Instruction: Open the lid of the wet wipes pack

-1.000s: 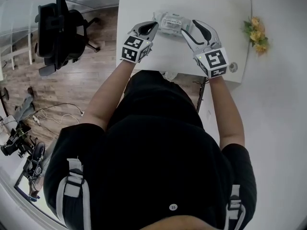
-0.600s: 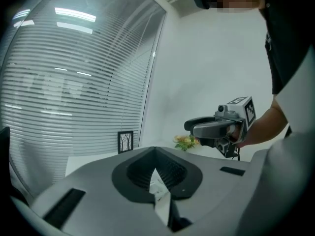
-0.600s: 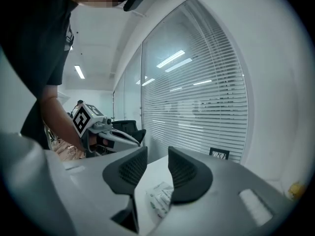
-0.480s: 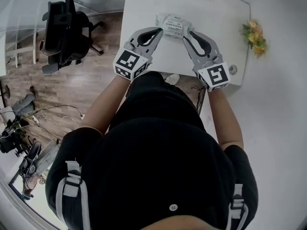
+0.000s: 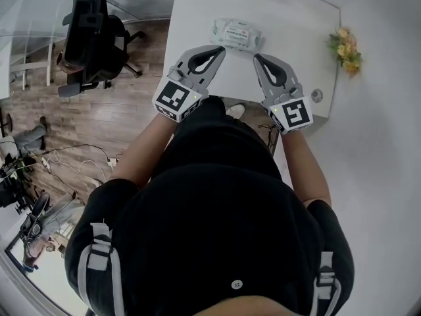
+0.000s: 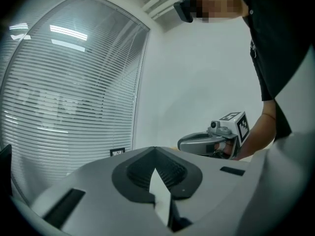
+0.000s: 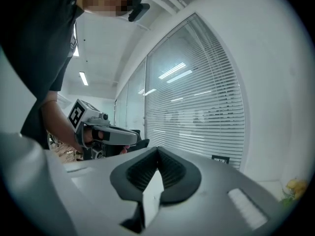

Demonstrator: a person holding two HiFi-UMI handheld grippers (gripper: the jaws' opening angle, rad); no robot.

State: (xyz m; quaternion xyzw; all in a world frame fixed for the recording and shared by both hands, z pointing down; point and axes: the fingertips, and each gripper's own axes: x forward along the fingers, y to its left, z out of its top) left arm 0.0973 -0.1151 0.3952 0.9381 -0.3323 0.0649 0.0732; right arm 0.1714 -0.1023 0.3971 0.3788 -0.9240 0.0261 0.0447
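The wet wipes pack lies flat on the white table, toward its far side; it is too small here to show how its lid stands. Both grippers hang over the table's near edge, short of the pack and not touching it. My left gripper is shut, jaws tip to tip with nothing between them, as the left gripper view also shows. My right gripper is shut and empty too. Each gripper view catches the other gripper, the right gripper and the left gripper. Neither gripper view shows the pack.
Yellow flowers lie at the table's right edge, with a small round fitting near the front right corner. A black office chair stands on the wood floor to the left. Window blinds face the grippers.
Both grippers have drawn back from the ends of the pack toward the person and risen. The right gripper's jaws, open beside the pack before, have closed. The pack stays on the table.
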